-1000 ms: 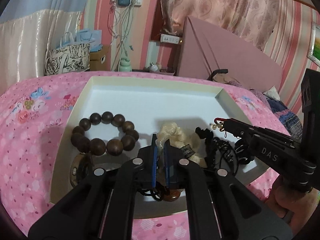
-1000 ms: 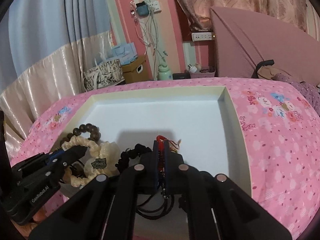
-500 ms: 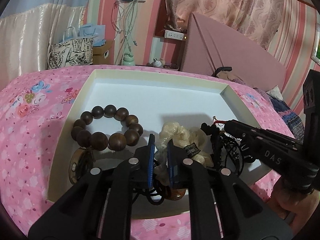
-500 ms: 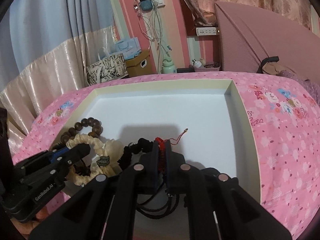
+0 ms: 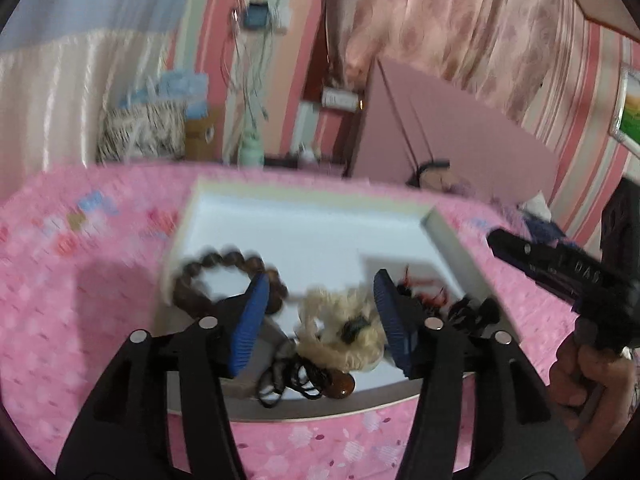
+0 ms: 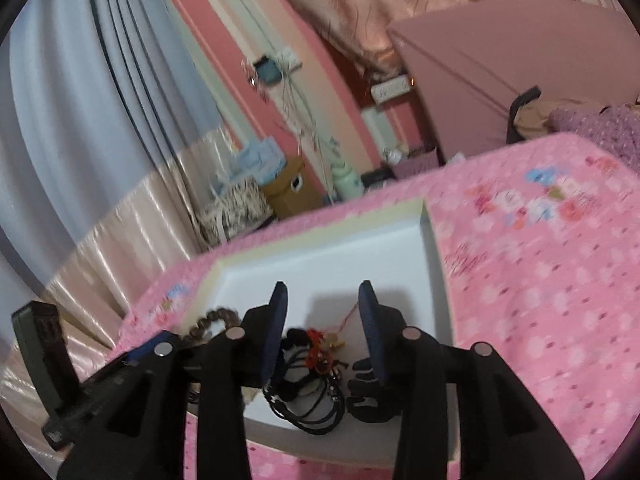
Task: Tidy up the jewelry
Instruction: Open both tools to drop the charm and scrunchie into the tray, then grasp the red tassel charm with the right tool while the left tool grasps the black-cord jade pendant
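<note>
Below the just-opened left claw (image 5: 320, 300), spread and empty, the cream bracelet (image 5: 344, 332) lies in the white tray (image 5: 304, 200).

Both views smeared by motion blur.

Left wrist view: round dark brown wooden bead bracelet (image 5: 224, 276) blurred, single beads hard to separate; near part hidden behind a blue ribbed pad (image 5: 246, 332) of the left hand-held gripper (image 5: 318, 320). Fluffy cream scrunchie (image 5: 344, 328) carries a small dark tag, unreadable. Black cords (image 5: 288, 380) and an amber-brown bead (image 5: 340, 386) tangled near the front rim of the shallow white tray (image 5: 312, 240); item count unclear. Right hand-held gripper (image 5: 496, 240) reaches in from the right, its jaw gap not visible here. Bare hand (image 5: 588, 376) cut off by frame edge.

Right wrist view: red-tasselled string piece (image 6: 320, 346) too small and blurred to identify; black loops (image 6: 308, 404) partly behind the finger.
</note>
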Motion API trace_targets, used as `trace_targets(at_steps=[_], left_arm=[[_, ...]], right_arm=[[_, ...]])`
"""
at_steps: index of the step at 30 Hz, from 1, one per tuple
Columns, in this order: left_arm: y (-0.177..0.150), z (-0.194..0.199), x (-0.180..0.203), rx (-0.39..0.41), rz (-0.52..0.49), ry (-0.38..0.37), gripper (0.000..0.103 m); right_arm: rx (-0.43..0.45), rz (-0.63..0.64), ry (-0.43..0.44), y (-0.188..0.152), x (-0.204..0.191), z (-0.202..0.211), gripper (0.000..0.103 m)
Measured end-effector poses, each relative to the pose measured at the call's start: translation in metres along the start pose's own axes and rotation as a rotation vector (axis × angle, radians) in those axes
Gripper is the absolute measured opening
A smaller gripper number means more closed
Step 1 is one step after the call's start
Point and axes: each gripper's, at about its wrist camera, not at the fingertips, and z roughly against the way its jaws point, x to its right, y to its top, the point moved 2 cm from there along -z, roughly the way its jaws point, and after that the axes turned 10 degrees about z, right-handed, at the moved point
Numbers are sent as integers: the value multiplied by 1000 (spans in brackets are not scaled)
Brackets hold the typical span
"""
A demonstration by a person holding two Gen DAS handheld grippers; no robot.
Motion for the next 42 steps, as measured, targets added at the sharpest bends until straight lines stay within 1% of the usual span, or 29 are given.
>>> trace_targets(at_steps=[2, 4, 6, 8, 9, 10, 11, 12, 14, 17, 19, 21, 23, 24, 26, 27, 28, 30, 33, 37, 39, 42], left_arm=[[13, 25, -5, 40, 8, 26, 56], [20, 49, -14, 41, 3, 76, 56], [18, 67, -23, 38, -15, 109, 56], [4, 89, -38, 26, -54, 154, 57], [-9, 99, -48, 12, -74, 188, 57], [-17, 102, -55, 1, -84, 203, 58], [-31, 108, -65, -11, -88, 224, 57], [-39, 111, -74, -19, -83, 240, 57], [-61, 110, -91, -67, -57, 261, 57], [-83, 109, -101, -101, -53, 271, 57], [-93, 108, -103, -105, -62, 269, 58], [-103, 100, -105, -143, -72, 290, 58], [-105, 100, -97, -136, -119, 286, 60], [-106, 97, -94, -151, -144, 283, 60], [-108, 92, -90, -179, -160, 293, 60], [-108, 90, -89, -184, -164, 299, 60], [-109, 89, -88, -190, -170, 295, 60], [-109, 87, -88, -205, -163, 272, 60], [-106, 87, -98, -219, -104, 248, 60], [-105, 89, -110, -228, -35, 211, 60], [-106, 90, -112, -226, -18, 205, 59], [-107, 92, -113, -224, -14, 207, 59]], right_arm=[[18, 20, -6, 6, -4, 16, 38], [15, 39, -15, 5, -5, 30, 38], [-10, 87, -45, -3, -7, 51, 38], [-41, 121, -87, -19, -4, 70, 42], [-67, 136, -102, -30, -2, 77, 42], [-87, 146, -111, -38, 0, 81, 42], [-116, 157, -128, -54, 1, 88, 43], [-135, 158, -132, -64, 3, 91, 45], [-171, 146, -132, -86, 8, 93, 50], [-209, 127, -140, -109, 9, 91, 50], [-232, 140, -140, -115, 3, 84, 50], [-256, 172, -171, -117, -5, 74, 50], [-289, 200, -185, -119, -11, 62, 50], [-305, 214, -190, -121, -14, 57, 50], [-348, 249, -220, -123, -19, 47, 51], [-361, 273, -235, -125, -22, 43, 48], [-360, 289, -243, -125, -24, 43, 43], [-356, 302, -248, -126, -26, 44, 13], [-347, 253, -201, -125, -18, 46, 14], [-318, 166, -115, -123, -5, 52, 13], [-286, 164, -99, -123, -7, 57, 13], [-253, 173, -110, -124, -10, 63, 13]])
